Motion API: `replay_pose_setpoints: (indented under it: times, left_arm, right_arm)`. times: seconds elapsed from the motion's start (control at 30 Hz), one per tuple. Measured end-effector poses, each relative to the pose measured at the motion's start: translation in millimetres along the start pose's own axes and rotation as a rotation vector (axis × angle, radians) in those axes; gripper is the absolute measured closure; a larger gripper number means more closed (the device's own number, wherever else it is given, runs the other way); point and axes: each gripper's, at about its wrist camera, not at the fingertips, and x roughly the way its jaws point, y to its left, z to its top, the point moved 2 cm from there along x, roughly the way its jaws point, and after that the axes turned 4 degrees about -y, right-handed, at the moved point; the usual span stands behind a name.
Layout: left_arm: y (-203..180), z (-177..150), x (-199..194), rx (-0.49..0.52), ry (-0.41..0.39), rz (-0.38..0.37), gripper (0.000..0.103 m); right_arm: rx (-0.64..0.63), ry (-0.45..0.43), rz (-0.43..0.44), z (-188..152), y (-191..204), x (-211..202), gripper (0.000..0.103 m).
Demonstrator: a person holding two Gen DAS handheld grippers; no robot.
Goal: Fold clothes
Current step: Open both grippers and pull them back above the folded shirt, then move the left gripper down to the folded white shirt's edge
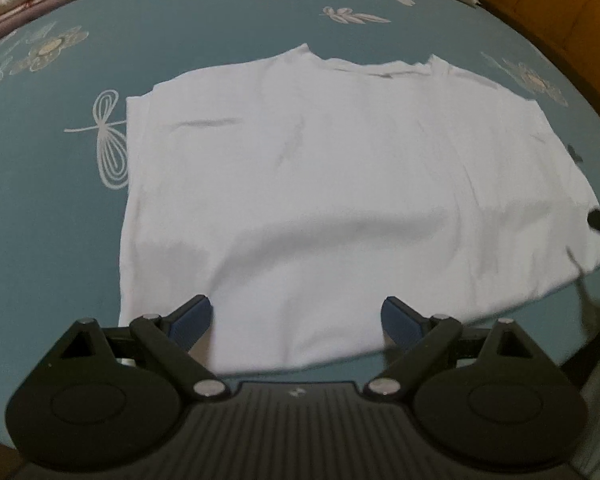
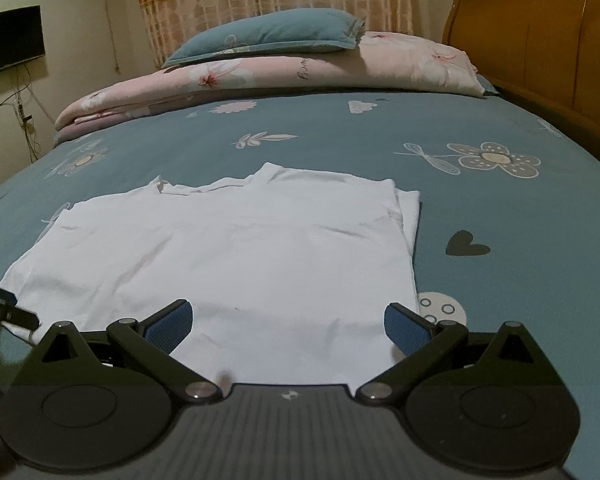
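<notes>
Two wide-apart grippers, left gripper (image 1: 296,316) and right gripper (image 2: 288,322), over white shirt (image 2: 228,252) on floral teal bedsheet (image 2: 500,220).

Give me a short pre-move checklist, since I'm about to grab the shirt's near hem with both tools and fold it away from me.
1. Left tool open: ok.
2. Right tool open: ok.
3. White shirt lying flat on the bed sheet: ok, light wrinkles only.
4. Sides already folded in: ok on the right edge; left cannot tell.
5. Near hem between each tool's fingers: cannot tell, height above cloth unclear.
6. Sheet beyond the collar clear up to the folded quilt: ok.
</notes>
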Motion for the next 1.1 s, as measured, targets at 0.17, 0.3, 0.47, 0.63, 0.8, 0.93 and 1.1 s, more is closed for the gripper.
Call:
replay_pose_setpoints:
  times: [0.17,0.3,0.47,0.63,0.8,0.93,1.1]
  left_arm:
    - [-8,-8,-9,0.028,-0.001,-0.005,0.01]
    - [-21,2,-16,0.034,-0.038,-0.034,0.01]
    - [-52,11,-13,0.081,-0.07,-0.064,0.01]
    - [-77,6,4,0.081,-0.067,-0.101,0.01]
    - [-86,-2,13,0.104,-0.066,-0.073,0.009]
    - [-82,-5,5,0.082,-0.071,-0.07,0.009]
    - [-75,0,-13,0.046,-0.108,-0.07,0.009]
  right_arm:
    - [0.011,-0.002,-0.014,0,0,-2,0.0]
    - [0.009,-0.005,-0.012,0,4,-2,0.0]
    - [-0.005,0.002,-0.007,-2,6,-2,0.0]
    - [-0.003,0.014,-0.007,-4,1,-2,0.0]
    - [0.023,0.016,-0.01,-7,-9,-5,0.0]
    - [0.041,0.013,-0.014,-8,-15,-8,0.0]
    - [0.07,-0.005,-0.006,-4,-19,-11,0.0]
